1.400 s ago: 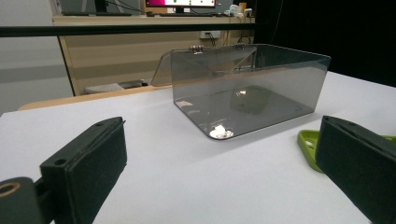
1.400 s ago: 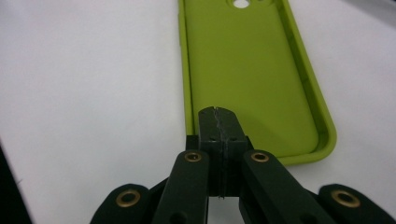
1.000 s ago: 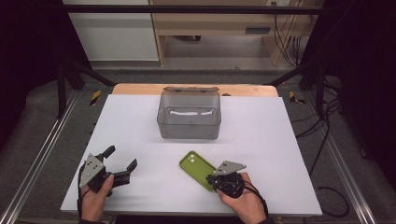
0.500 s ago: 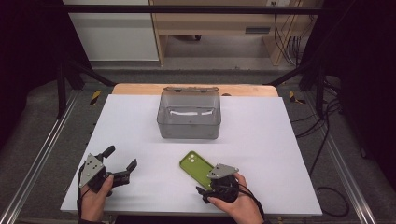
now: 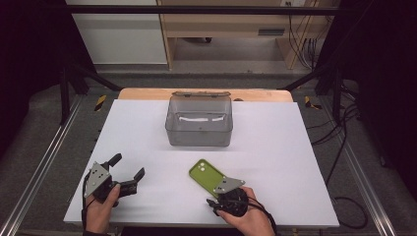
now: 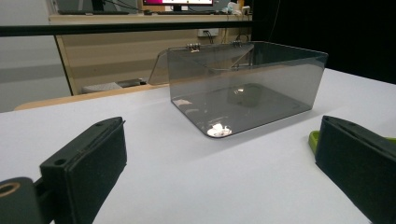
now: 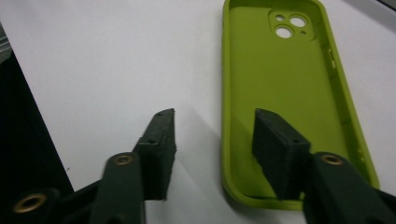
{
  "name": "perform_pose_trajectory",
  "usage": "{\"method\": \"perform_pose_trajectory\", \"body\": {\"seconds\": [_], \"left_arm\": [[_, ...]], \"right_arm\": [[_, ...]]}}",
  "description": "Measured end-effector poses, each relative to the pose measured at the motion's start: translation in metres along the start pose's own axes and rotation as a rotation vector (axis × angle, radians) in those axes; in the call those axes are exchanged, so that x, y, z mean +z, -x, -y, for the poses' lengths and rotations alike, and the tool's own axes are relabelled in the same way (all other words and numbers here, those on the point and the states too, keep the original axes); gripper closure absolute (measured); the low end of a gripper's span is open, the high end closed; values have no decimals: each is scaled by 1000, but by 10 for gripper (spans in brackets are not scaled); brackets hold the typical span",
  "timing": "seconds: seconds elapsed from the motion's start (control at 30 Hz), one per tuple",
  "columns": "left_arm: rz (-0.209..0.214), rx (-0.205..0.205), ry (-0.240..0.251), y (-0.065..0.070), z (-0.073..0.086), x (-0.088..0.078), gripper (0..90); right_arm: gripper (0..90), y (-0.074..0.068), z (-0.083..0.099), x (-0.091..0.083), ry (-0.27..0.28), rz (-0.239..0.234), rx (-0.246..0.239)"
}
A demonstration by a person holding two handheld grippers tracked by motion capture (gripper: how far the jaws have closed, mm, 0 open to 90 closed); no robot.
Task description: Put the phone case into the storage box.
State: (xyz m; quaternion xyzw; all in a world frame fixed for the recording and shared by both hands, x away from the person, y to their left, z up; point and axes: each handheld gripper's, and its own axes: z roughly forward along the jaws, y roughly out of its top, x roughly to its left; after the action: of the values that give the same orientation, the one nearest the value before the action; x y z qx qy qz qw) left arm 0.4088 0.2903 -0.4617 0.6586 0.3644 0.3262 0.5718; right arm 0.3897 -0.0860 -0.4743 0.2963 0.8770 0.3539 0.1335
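A lime-green phone case (image 5: 204,173) lies hollow side up on the white table, near the front. My right gripper (image 5: 216,195) is at the case's near end. In the right gripper view the case (image 7: 280,84) has its long left rim between my right gripper's (image 7: 215,114) jaws. One pad stands inside the case, the other outside on the table, and neither touches the rim. These jaws have just been closing. My left gripper (image 5: 128,165) rests open at the front left, empty, aimed at the box; its own view (image 6: 219,123) shows it open too.
A clear grey plastic box (image 5: 199,120) stands at the table's middle back with its lid hinged open behind it. It also shows ahead in the left gripper view (image 6: 243,88), with a sliver of the green case (image 6: 314,137) beside the right jaw. White table (image 5: 275,147) surrounds everything.
My right gripper has shifted slightly left toward the case's near end. The case and the left gripper have kept their places.
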Motion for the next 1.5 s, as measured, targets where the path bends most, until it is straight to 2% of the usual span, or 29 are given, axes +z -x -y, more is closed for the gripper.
{"method": "perform_pose_trajectory", "body": {"seconds": [0.03,0.17,0.57,0.63,0.77,0.93,0.97,1.03,1.07,1.17,1.2,1.27,1.3,1.33,1.37,1.4,1.5], "left_arm": [[0,0,0,0,0,0,19],[1,1,-1,0,0,0,19],[4,6,-5,2,0,1,19],[6,6,-7,2,0,1,19],[10,6,-9,3,0,2,20],[16,7,-18,5,0,3,20],[19,2,-19,6,0,3,20],[21,-3,-18,6,0,3,20],[23,-11,-18,7,0,3,20],[30,-35,-10,8,-2,2,20],[30,-35,-10,8,-2,2,20],[39,-66,-4,10,-4,1,21],[39,-66,-4,10,-4,1,21],[47,-103,5,13,-5,1,20],[47,-103,5,13,-5,1,19],[50,-123,8,16,-6,1,19],[51,-143,18,19,-8,1,18]], "right_arm": [[621,0,1,1,-2,2,-3],[712,-1,1,0,2,2,-11],[859,-3,8,0,42,63,-33],[867,-1,11,0,66,57,-16],[872,0,13,0,78,46,6],[880,5,14,0,90,6,70],[881,7,15,-1,114,-15,94],[881,9,16,-1,128,-25,110],[880,11,15,-5,163,-42,140],[881,13,11,-11,234,-75,169],[881,13,11,-11,234,-75,169],[881,8,3,-16,287,-84,154],[881,8,3,-16,287,-84,154],[881,5,-3,-17,333,-91,141],[881,5,-3,-17,333,-91,141],[881,2,-8,-17,362,-90,133],[880,-1,-13,-16,390,-92,127]]}}
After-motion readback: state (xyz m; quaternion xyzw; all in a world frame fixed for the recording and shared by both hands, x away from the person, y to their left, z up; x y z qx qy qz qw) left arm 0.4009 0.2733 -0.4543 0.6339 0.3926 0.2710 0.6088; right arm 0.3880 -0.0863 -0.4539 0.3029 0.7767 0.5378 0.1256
